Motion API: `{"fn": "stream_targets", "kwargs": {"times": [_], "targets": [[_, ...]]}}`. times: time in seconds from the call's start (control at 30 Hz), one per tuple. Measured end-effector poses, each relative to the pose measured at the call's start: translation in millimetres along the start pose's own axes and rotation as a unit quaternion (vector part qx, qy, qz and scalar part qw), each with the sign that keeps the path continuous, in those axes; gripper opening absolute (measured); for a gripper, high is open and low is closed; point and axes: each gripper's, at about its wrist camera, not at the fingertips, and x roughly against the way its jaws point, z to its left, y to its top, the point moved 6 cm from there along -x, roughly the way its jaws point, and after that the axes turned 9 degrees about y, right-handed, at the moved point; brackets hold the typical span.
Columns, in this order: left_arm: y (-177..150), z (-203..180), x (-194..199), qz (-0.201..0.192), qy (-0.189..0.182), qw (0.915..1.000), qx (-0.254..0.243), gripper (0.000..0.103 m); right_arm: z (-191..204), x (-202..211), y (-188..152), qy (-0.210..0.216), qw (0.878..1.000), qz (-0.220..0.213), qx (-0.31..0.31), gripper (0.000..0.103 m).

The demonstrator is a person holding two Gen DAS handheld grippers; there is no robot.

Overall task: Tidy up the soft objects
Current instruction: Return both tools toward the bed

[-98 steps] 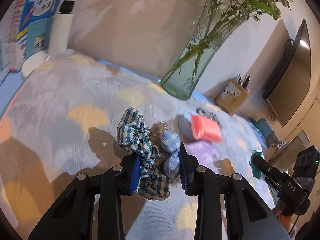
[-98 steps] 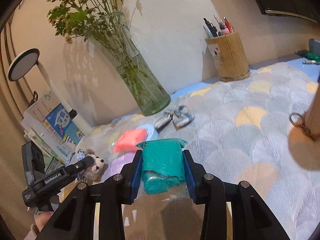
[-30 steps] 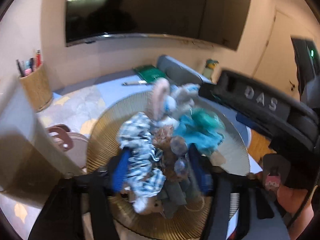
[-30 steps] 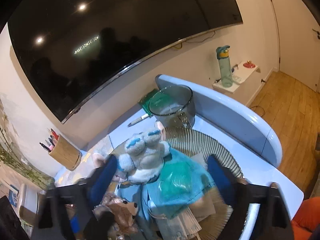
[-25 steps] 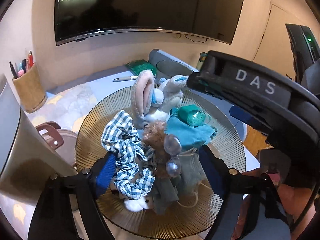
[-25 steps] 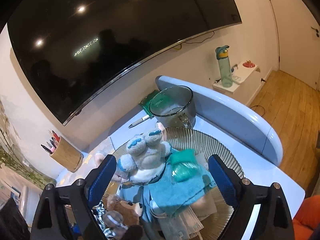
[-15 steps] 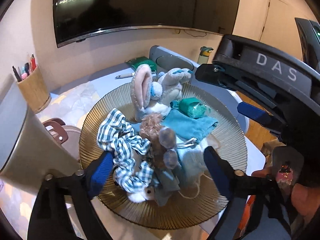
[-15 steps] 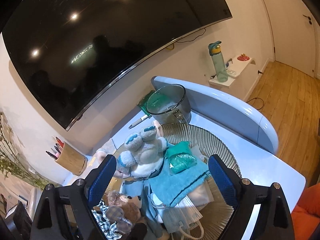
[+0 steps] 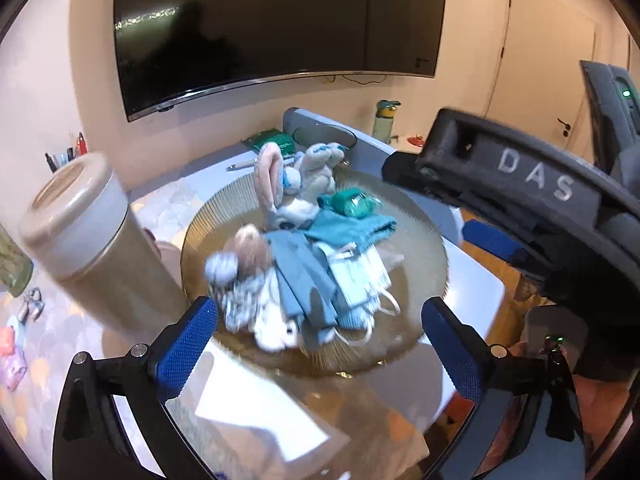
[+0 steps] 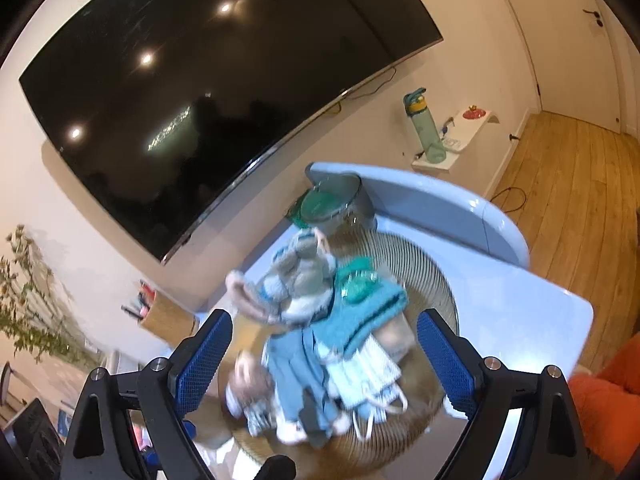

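Hovering over the ribbed gold plate [image 9: 420,236], your left gripper [image 9: 318,334] is opening, nothing between its pads, and your right gripper [image 10: 324,354] gapes empty too. The soft objects [image 9: 304,264] sit heaped mid-plate, near the desk's [image 9: 476,280] right corner.

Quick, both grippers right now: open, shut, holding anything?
Left gripper: jaws opening wide, nothing between the pads; it holds nothing.
Right gripper: open, holding nothing.
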Motion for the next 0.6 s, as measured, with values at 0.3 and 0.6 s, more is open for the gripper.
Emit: {"fn": "stream_targets", "kwargs": {"times": [0.3, 0.6], "targets": [[-46.5, 33.6, 33.7, -0.011, 0.003, 0.9998, -0.014, 0.102, 12.6, 19.8, -49.3, 0.001, 1.0, 0.017, 0.007, 0.093], [-87.2, 131.6, 37.6, 0.011, 0.042, 0.9989, 0.018, 0.102, 49.7, 4.6, -107.2, 0.022, 0.999, 0.031, 0.005, 0.093]]}}
